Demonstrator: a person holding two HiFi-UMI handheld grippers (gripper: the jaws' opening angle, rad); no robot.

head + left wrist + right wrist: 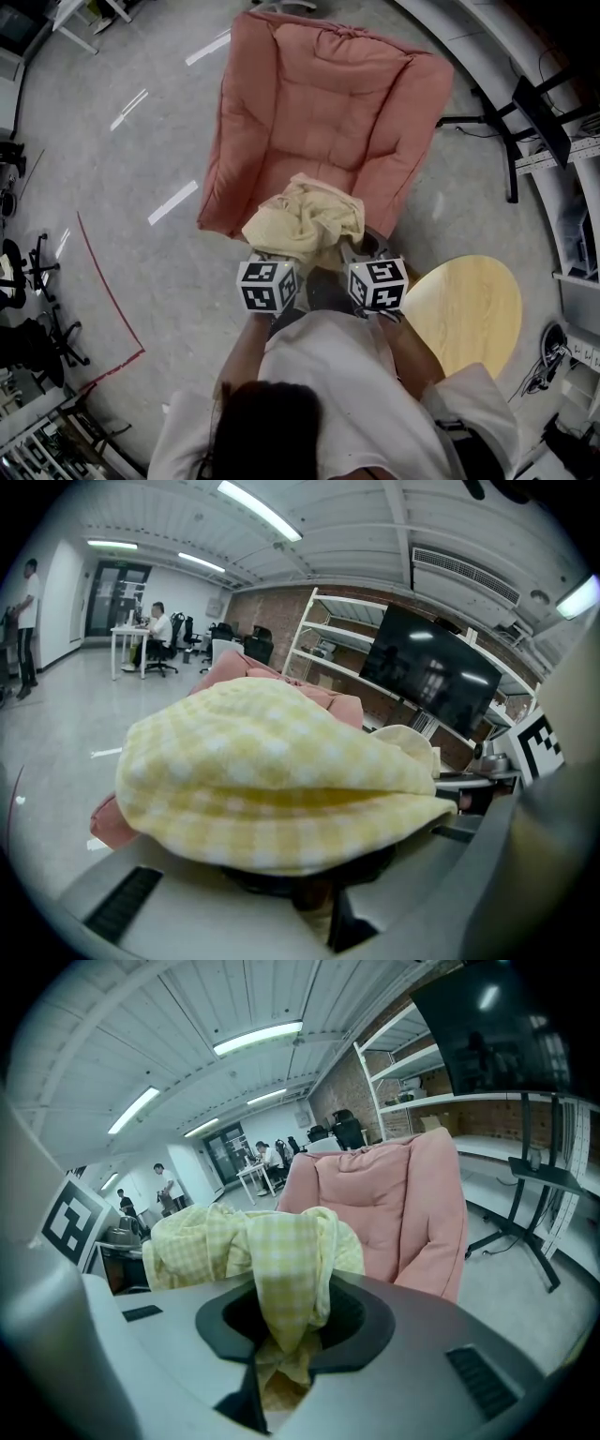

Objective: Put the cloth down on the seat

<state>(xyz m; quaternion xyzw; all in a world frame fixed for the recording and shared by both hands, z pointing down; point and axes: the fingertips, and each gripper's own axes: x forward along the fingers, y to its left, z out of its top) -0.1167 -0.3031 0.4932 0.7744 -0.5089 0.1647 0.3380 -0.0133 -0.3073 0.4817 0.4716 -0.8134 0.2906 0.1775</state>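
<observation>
A yellow checked cloth (302, 218) hangs bunched between both grippers, just over the front edge of a pink padded seat (330, 112). My left gripper (277, 255) is shut on the cloth (281, 780), which bulges over its jaws and hides them. My right gripper (345, 251) is shut on another part of the cloth (281, 1279), a fold running down between its jaws. The seat (394, 1204) rises behind the cloth in the right gripper view, and only its pink edge (323, 700) peeks out in the left gripper view.
A round wooden table (469, 309) stands at the right, close to the seat. A black stand (497, 127) sits behind the seat's right side. Red tape (103, 281) marks the grey floor at the left. Shelves and a dark screen (431, 682) line the brick wall; people are far off.
</observation>
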